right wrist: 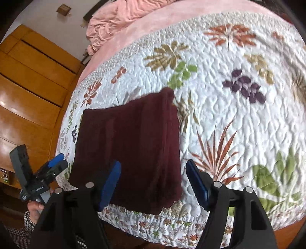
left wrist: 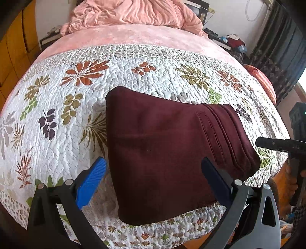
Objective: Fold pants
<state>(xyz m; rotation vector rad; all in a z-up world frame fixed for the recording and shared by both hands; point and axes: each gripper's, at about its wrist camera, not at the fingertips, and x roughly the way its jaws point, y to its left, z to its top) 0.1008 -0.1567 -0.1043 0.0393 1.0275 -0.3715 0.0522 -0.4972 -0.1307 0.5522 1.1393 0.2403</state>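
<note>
A pair of maroon pants [left wrist: 164,153] lies folded into a compact rectangle near the bottom edge of a bed, on a white quilted bedspread [left wrist: 57,107] printed with leaves and flowers, its waistband at the right of the left wrist view. Judged from how the cloth lies, the folding looks all but finished: the layers are stacked and the bundle rests flat, with perhaps only a last squaring-up left. The left gripper [left wrist: 153,183] hangs over the near edge of the bundle at lower centre of its own view, blue fingers [left wrist: 91,183] spread wide, one over the quilt and the other over the cloth, pressing on nothing that can be seen. The right gripper [right wrist: 153,185], at lower centre of the right wrist view, also stands open and holds nothing, its fingers [right wrist: 111,187] straddling the bundle's near right corner. A rumpled pink blanket [left wrist: 133,13] fills the top of the frame.
</note>
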